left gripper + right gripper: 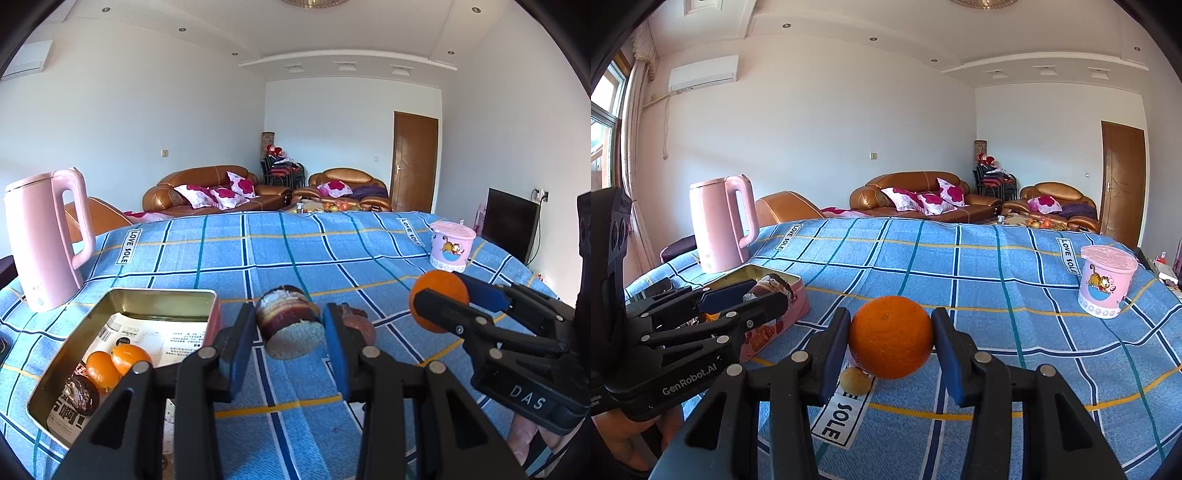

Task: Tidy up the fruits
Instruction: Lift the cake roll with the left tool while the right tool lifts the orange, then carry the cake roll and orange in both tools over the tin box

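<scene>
My left gripper point(289, 334) is shut on a dark wrapped snack pack point(290, 326) and holds it above the blue checked cloth, just right of the pink tin tray point(122, 295). The tray holds two small oranges point(118, 363) and a dark wrapped packet point(79, 395). My right gripper point(891, 341) is shut on a large orange point(891, 338) and holds it above the cloth; it also shows in the left wrist view point(439, 299). A small brown kiwi-like fruit point(855, 380) lies on the cloth below the orange. A reddish fruit point(360, 323) lies behind the left gripper's right finger.
A pink kettle point(48, 240) stands at the far left beside the tray. A pink cartoon cup point(450, 247) stands at the far right of the table point(277, 251). Sofas and a door are in the room behind.
</scene>
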The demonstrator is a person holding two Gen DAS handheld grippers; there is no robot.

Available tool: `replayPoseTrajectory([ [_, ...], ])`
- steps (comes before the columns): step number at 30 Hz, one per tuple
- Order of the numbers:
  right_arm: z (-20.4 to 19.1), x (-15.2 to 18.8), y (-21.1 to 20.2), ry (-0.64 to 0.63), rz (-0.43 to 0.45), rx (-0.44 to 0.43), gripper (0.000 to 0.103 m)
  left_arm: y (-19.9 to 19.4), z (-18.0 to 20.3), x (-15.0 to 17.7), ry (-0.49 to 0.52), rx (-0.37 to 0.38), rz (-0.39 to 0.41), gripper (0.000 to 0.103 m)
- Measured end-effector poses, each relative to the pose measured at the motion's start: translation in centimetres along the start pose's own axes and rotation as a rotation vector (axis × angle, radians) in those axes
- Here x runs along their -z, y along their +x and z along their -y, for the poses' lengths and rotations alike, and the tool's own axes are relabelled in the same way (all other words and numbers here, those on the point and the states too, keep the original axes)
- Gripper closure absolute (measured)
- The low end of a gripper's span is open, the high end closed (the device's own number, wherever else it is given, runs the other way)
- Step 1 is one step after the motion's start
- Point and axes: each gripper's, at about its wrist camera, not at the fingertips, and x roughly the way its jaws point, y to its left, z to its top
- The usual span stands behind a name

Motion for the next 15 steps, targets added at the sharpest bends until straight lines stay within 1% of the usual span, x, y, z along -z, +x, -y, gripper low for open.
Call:
replayPoseTrajectory([
  [10, -0.4, 0.0, -0.7, -0.016, 0.038, 0.015, 0.055, -0.6, 0.3, 0.0, 0.018, -0.018, 0.032, 0.064],
  [15, -0.7, 0.1, -0.7, -0.032, 0.039, 0.018, 0.055, -1.1, 0.2, 0.1, 0.035, -0.036, 0.044, 0.064],
])
